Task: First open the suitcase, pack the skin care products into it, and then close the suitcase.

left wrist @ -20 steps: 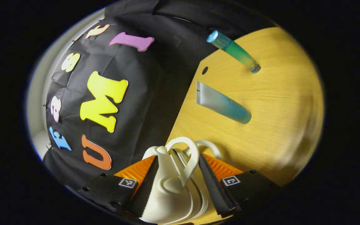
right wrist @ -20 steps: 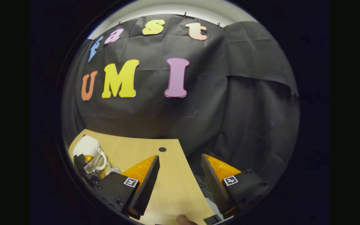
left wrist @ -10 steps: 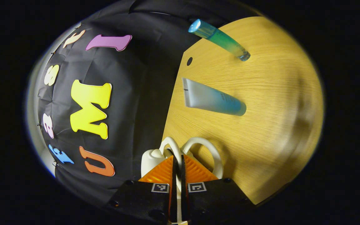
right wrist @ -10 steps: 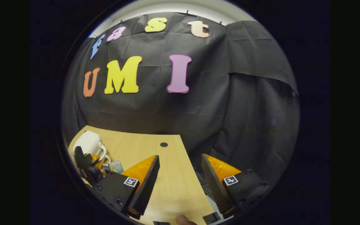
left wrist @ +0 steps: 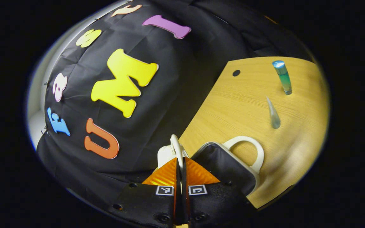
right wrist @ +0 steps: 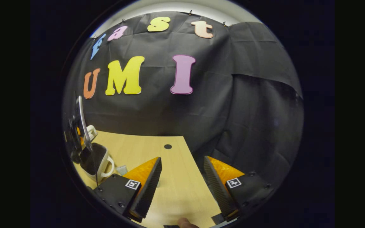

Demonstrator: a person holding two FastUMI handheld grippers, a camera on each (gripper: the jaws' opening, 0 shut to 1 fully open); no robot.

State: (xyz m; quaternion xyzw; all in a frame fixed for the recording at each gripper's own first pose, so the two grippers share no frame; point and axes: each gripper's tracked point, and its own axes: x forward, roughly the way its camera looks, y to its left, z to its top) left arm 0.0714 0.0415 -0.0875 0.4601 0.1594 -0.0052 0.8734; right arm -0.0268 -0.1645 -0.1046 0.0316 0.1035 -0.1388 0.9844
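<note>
The left tool (left wrist: pixel 180 164) is clamped on the lid handle (left wrist: pixel 176 148) of the small white suitcase (left wrist: pixel 230 167), which stands open just ahead of it; its dark lining looks empty. The shell seems light and rigid. Beyond lie a squeezable tube (left wrist: pixel 273 113) and a slick bottle (left wrist: pixel 282 77) on the surface (left wrist: pixel 239 104). The right tool (right wrist: pixel 182 177) gapes, holding nothing.

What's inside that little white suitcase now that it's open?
The suitcase shows a dark lining and nothing packed in the part in view. Its lower part is hidden by the left gripper, shut on the lid's handle. Both tubes lie on the table.
</note>
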